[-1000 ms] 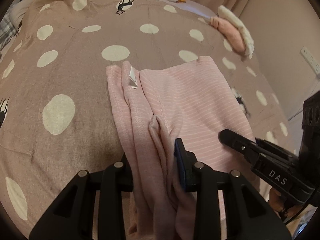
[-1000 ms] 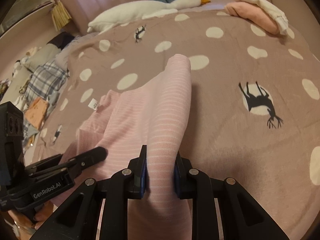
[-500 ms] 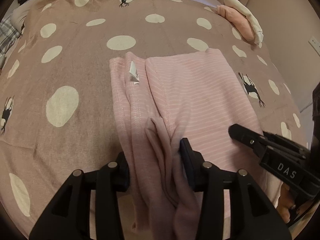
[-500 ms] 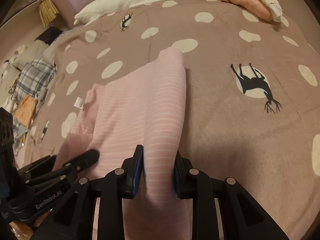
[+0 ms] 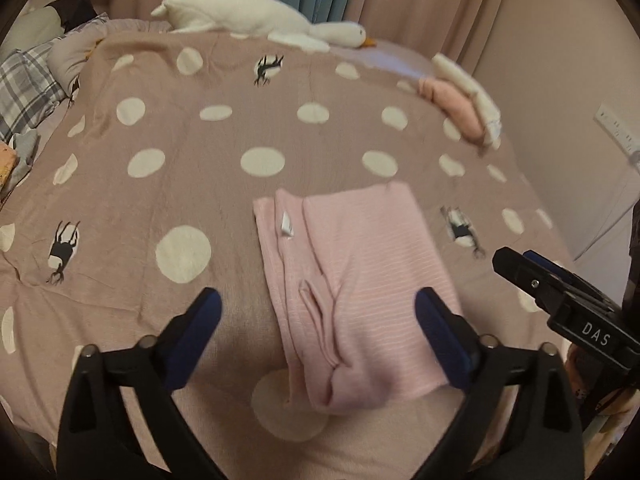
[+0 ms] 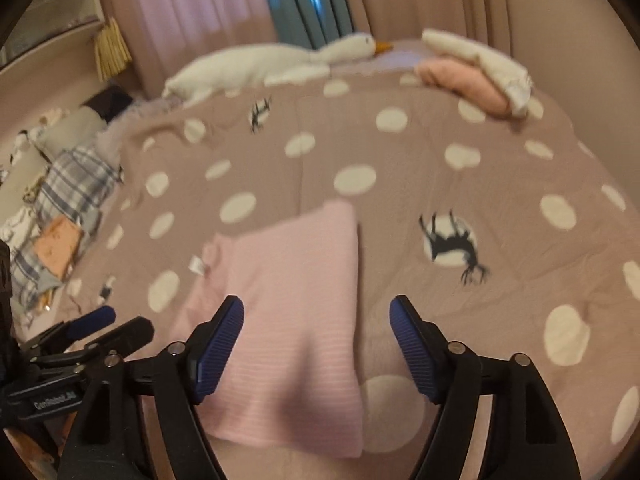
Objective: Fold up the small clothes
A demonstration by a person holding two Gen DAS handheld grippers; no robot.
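While both grippers open above pink garment (image 5: 360,280), left view alone shows wall socket (image 5: 616,128).

Bed and its clutter

A spotted blanket (image 5: 200,184) covers the bed; a plush goose (image 5: 256,18) lies along its far edge before the curtains (image 6: 208,4), a plaid cloth (image 6: 76,188) at the left, a wall socket (image 5: 616,130) on the right.

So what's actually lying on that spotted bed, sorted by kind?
Pink striped garment, folded, between the opening tools: 1
Folded clothes stacked at the far corner, pink piece under cream piece: 2
Goose plush toy: 1
Total: 4
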